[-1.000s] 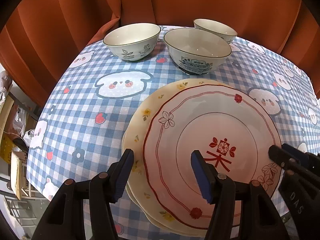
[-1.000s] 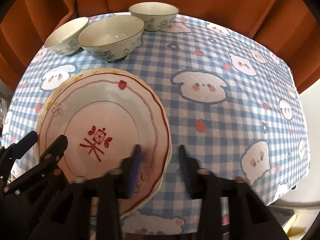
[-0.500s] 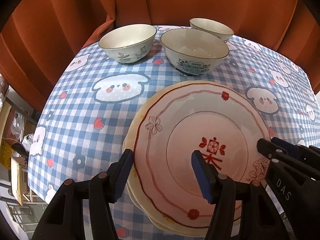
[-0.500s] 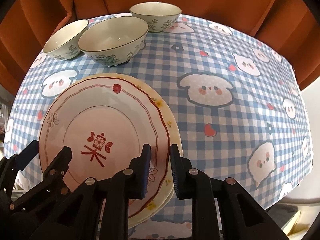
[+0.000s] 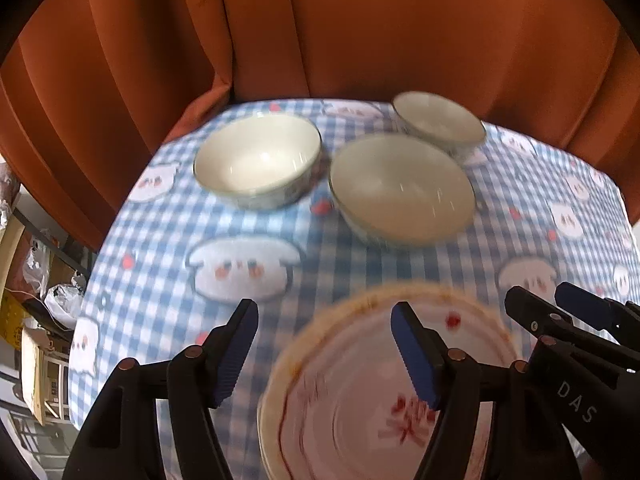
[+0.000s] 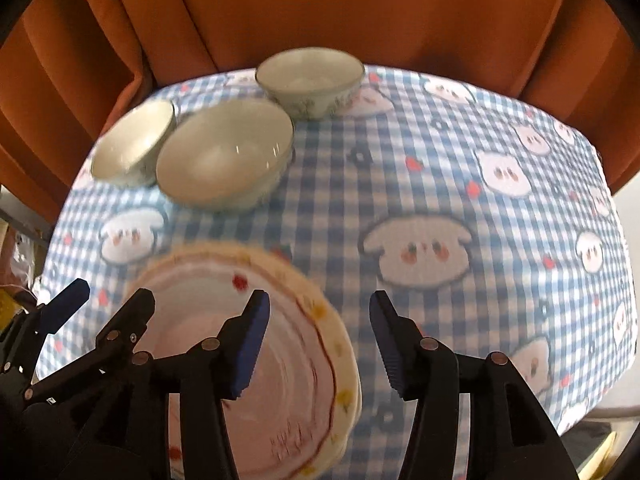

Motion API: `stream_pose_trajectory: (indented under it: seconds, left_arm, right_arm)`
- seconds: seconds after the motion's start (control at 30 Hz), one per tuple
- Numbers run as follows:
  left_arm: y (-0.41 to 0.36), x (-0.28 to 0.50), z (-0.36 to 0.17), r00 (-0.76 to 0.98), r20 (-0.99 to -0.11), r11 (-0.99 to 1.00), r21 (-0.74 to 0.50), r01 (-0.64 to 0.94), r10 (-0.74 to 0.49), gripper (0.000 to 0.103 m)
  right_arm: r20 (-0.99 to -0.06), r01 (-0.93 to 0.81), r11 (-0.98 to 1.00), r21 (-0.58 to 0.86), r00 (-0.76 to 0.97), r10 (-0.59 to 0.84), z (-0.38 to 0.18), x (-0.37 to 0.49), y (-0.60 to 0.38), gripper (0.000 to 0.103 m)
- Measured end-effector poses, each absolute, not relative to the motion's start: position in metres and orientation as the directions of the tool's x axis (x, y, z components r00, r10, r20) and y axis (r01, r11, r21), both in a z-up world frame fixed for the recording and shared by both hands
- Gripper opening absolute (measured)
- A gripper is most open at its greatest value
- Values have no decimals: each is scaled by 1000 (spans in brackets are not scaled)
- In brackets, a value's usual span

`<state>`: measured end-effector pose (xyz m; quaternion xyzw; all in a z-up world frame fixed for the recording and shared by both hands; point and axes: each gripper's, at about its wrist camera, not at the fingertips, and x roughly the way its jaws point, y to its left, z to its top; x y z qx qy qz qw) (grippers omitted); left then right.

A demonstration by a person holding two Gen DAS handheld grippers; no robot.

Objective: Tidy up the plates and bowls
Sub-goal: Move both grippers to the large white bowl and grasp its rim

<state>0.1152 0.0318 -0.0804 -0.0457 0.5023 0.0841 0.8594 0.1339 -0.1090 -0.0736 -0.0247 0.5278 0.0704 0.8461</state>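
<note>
A stack of plates, with a pink red-patterned plate [image 5: 360, 408] [image 6: 224, 320] on top of cream ones, lies at the near edge of the table. Three pale bowls stand at the back: a left bowl [image 5: 258, 160] [image 6: 134, 144], a larger middle bowl [image 5: 402, 190] [image 6: 224, 152] and a far bowl [image 5: 438, 122] [image 6: 310, 78]. My left gripper [image 5: 324, 354] is open and empty, above the plates' left part. My right gripper [image 6: 316, 344] is open and empty, above the stack's right rim. Both views are motion-blurred.
The table has a blue checked cloth with cartoon faces [image 6: 420, 252]. Orange curtains [image 5: 360, 32] hang close behind the bowls. Clutter and shelving [image 5: 36, 300] lie beyond the table's left edge.
Both grippers have lifted and pulled back from the plate stack. The right gripper, nearly shut half a second ago, has opened wide. The plates stay on the table.
</note>
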Motion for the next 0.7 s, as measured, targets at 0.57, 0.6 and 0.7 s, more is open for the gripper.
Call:
stream_pose_trajectory:
  seconds: [0.57,0.6,0.7]
  left_arm:
    - [41,200,-104,430,-893,971,32,-236,134,84]
    - [40,201,-107,426,-894,972,39,-231,137,83]
    - [38,208,-116,413,-902,973,35,-228,129,80]
  right_arm:
    - [-880,-137,986,93,451,146,-76,237,-108,64]
    - [-883,-136,986,97,445,148,-79,242,-108,64]
    - [-886,-143,984,104,436,157,-87,252,-108,64]
